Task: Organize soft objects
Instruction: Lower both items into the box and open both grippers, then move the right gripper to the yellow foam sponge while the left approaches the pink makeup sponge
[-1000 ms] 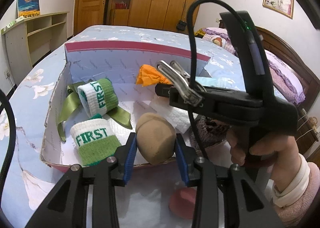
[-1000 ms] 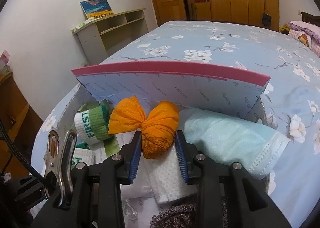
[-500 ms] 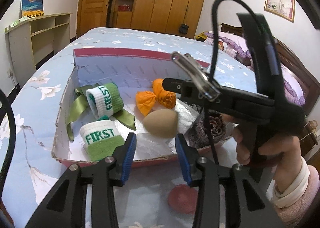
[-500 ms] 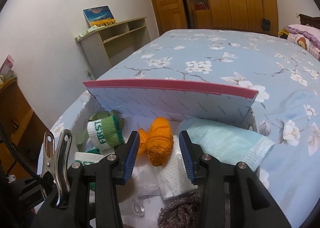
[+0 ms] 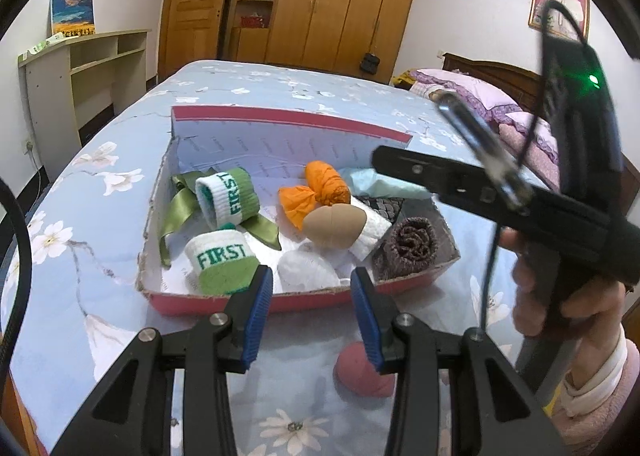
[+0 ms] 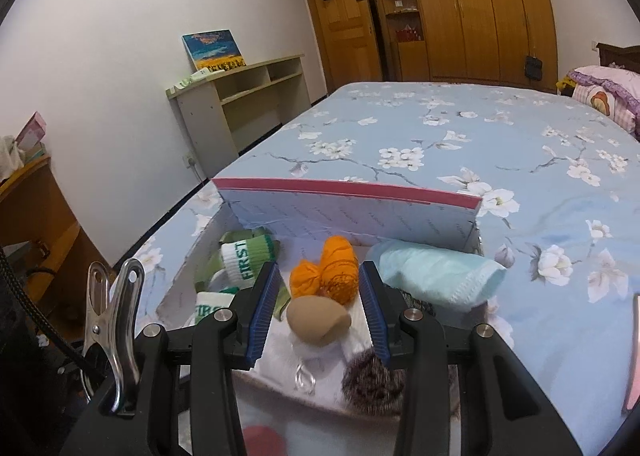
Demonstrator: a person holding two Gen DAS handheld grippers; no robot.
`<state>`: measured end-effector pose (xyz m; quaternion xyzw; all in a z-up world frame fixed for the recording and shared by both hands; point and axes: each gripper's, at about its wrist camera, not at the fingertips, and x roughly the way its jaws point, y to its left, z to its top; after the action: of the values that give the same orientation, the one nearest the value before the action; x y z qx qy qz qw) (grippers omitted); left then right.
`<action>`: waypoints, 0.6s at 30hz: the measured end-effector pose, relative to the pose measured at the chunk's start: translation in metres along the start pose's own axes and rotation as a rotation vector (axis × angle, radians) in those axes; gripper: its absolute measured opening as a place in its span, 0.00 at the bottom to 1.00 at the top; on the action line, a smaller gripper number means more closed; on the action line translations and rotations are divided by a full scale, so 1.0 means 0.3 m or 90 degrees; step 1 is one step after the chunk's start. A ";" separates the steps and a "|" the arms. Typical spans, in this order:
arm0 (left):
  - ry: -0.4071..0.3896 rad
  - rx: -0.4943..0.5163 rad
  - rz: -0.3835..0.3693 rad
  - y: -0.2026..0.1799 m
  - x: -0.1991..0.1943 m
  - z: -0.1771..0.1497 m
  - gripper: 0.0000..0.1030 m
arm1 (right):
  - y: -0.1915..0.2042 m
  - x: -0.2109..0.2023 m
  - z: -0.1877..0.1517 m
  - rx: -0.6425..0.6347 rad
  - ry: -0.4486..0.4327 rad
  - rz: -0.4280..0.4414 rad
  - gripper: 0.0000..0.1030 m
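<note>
Most of the sorting looks done. The shallow pink box (image 5: 224, 302) on the flowered bedspread (image 5: 100, 224) holds nearly everything. Against its left wall lie two green-and-white wristbands (image 5: 228, 198) printed FIRST, on top of a green ribbon (image 5: 178, 208). In the middle of the box sit an orange cloth bundle (image 5: 316, 190), tied into two lumps, and a tan egg-shaped sponge (image 5: 334, 225) just in front of it. A pale blue folded cloth (image 6: 436, 276) rests along the box's right end, under the raised lid. A rolled brown knit piece (image 5: 412, 246) fills the box's near right corner, beside white tissue-like padding (image 5: 308, 270).

One thing seems left over: a pink, rounded, soft-looking object (image 5: 360, 374) on the bedspread outside the box, just in front of its near wall. It is partly hidden behind the left tool, so its exact shape is unclear. By my reading it is the next item to go in.

The left gripper (image 5: 312, 308) hangs in front of the box's near wall, its blue pads parted, with nothing between them. The right gripper (image 6: 318, 308) has just been opening; it too is empty, with the orange bundle and the sponge lying free in the box beyond its pads. A hand (image 5: 568, 296) grips its handle to the right of the box.
</note>
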<state>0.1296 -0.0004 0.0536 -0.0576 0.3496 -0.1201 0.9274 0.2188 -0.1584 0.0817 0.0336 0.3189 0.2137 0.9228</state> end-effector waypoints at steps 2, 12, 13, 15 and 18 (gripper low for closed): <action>-0.002 -0.001 0.001 0.001 -0.014 -0.006 0.41 | 0.004 -0.026 -0.010 -0.001 -0.002 0.002 0.41; -0.008 0.004 -0.001 -0.005 -0.095 -0.035 0.41 | 0.036 -0.140 -0.092 -0.020 0.007 0.003 0.41; -0.008 0.004 -0.002 -0.006 -0.105 -0.041 0.41 | 0.036 -0.150 -0.101 -0.020 0.009 0.003 0.41; -0.007 0.004 -0.005 -0.008 -0.117 -0.051 0.41 | 0.037 -0.173 -0.122 -0.020 0.014 0.002 0.41; -0.006 0.006 -0.008 -0.012 -0.137 -0.068 0.41 | 0.039 -0.205 -0.160 -0.022 0.022 0.000 0.41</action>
<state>0.0855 0.0064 0.0650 -0.0561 0.3443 -0.1269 0.9285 0.1420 -0.1769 0.0813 0.0142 0.3314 0.2198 0.9174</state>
